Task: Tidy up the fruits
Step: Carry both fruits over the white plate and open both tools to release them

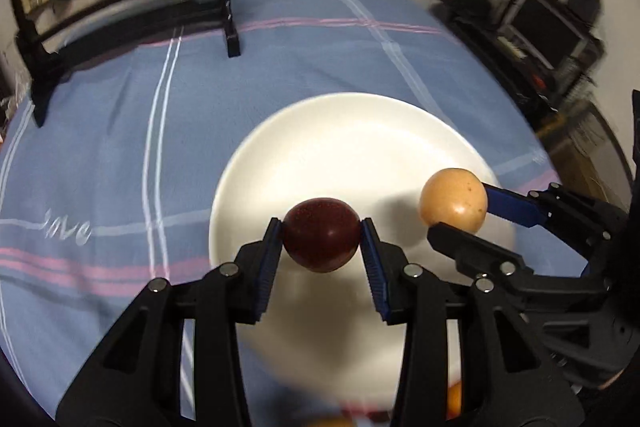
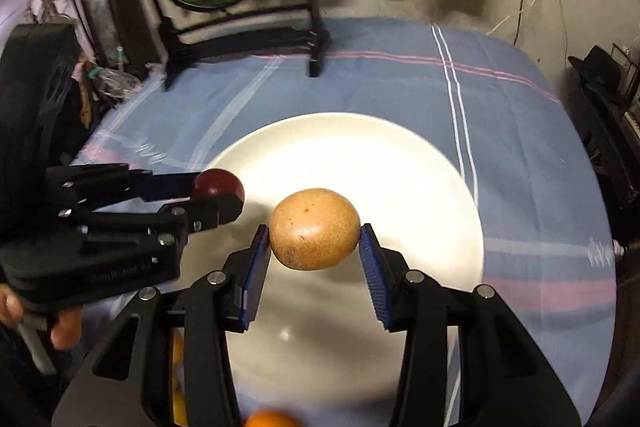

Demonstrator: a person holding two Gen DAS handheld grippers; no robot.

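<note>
- Right now the left gripper [image 1: 322, 233] has its jaws closed on a dark red fruit [image 1: 321, 234], pinched at the two sides only, with nothing under it; on so round a skin a small slackening could let it roll out.
- Likewise, the right gripper [image 2: 314, 241] has its jaws closed on a tan fruit [image 2: 315, 229], held the same way, above the white plate [image 2: 400, 163].
- Both fruits hang over the plate, near each other; if the hands converge, the grippers could knock together and jar a fruit loose.
- A fruit let go from up here would likely bounce or roll off the shallow plate onto the blue striped cloth [image 1: 120, 131] on the table.
- An orange fruit [image 2: 270, 419] lies at the near edge, mostly hidden; I judge a low retreat could nudge it.
</note>
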